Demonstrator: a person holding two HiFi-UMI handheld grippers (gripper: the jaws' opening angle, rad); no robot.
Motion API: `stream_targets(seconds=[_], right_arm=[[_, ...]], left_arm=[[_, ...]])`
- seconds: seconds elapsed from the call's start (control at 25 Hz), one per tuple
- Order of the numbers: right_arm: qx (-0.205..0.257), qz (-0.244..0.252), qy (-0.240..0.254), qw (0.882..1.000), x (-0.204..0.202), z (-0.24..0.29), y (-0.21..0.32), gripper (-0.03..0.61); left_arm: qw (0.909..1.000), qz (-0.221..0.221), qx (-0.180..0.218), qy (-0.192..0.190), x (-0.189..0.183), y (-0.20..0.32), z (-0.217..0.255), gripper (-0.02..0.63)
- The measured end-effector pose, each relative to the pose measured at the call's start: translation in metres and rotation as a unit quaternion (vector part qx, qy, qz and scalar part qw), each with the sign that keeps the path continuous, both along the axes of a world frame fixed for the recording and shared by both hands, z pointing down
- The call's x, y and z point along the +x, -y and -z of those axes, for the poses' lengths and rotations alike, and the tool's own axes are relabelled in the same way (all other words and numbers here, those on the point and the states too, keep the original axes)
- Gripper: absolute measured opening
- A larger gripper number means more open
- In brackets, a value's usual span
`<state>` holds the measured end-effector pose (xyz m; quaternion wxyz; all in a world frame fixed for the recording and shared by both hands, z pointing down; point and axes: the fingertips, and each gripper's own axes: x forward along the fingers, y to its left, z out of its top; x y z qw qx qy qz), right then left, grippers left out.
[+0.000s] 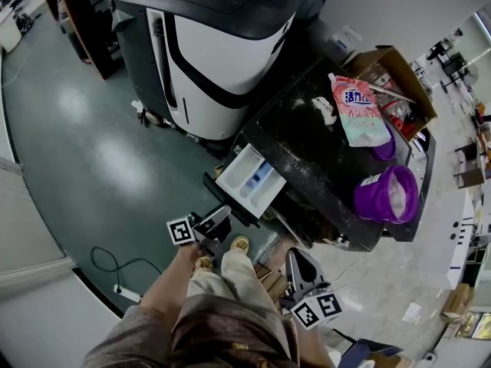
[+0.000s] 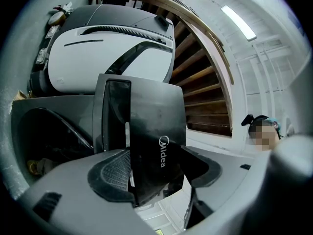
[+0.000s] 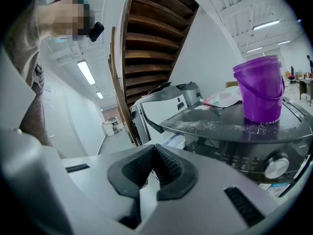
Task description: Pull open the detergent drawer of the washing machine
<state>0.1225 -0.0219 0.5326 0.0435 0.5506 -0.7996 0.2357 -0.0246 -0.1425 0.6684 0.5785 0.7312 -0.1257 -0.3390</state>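
The washing machine (image 1: 307,152) has a dark top, and its white detergent drawer (image 1: 249,179) stands pulled far out toward me. My left gripper (image 1: 221,219) is at the near end of the drawer's dark front panel (image 1: 230,202). In the left gripper view that panel (image 2: 151,126), with its brand print, fills the gap between the pads (image 2: 115,173), and the left gripper (image 2: 156,173) is shut on it. My right gripper (image 1: 301,265) hangs lower, in front of the machine. It is shut with nothing held, and its pads meet in the right gripper view (image 3: 155,169).
On the washer top stand a purple bucket (image 1: 387,194), a detergent pouch (image 1: 358,110) and spilled white powder (image 1: 326,110). A cardboard box (image 1: 399,67) sits behind them. A large grey-and-white machine (image 1: 215,44) stands to the left. A cable (image 1: 115,263) lies on the green floor.
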Motion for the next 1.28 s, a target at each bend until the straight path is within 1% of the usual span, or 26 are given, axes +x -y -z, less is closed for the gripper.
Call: stream_targets(seconds=[0.4, 0.56, 0.68, 0.76, 0.84, 1.04, 1.16, 1.28], right_arm=[[-0.001, 0.002, -0.002, 1.000, 0.000, -0.001, -0.002, 0.003], [-0.003, 0.004, -0.002, 1.000, 0.002, -0.002, -0.001, 0.003], [-0.002, 0.009, -0.002, 1.000, 0.001, -0.001, 0.002, 0.003], [0.001, 0.012, -0.002, 1.000, 0.001, 0.000, 0.005, 0.003], [0.004, 0.015, -0.002, 1.000, 0.001, 0.001, 0.009, 0.003], [0.012, 0.031, -0.001, 0.999, -0.001, 0.010, 0.020, 0.003], [0.018, 0.041, 0.002, 0.999, -0.001, 0.017, 0.028, 0.003], [0.027, 0.052, -0.003, 0.998, -0.001, 0.024, 0.037, 0.003]], left_arm=[[1.0000, 0.004, 0.003, -0.004, -0.001, 0.000, -0.002, 0.314], [0.9999, 0.008, -0.004, 0.007, -0.004, -0.005, -0.005, 0.314], [0.9995, 0.019, -0.015, 0.021, -0.018, -0.011, -0.009, 0.314], [0.9989, 0.026, -0.013, 0.037, -0.028, -0.014, -0.006, 0.314], [0.9978, 0.032, -0.002, 0.058, -0.037, -0.015, 0.005, 0.314], [0.9909, 0.042, 0.036, 0.122, -0.056, -0.009, 0.050, 0.314], [0.9823, 0.052, 0.052, 0.172, -0.066, -0.003, 0.081, 0.313], [0.9699, 0.064, 0.050, 0.230, -0.075, 0.003, 0.108, 0.313]])
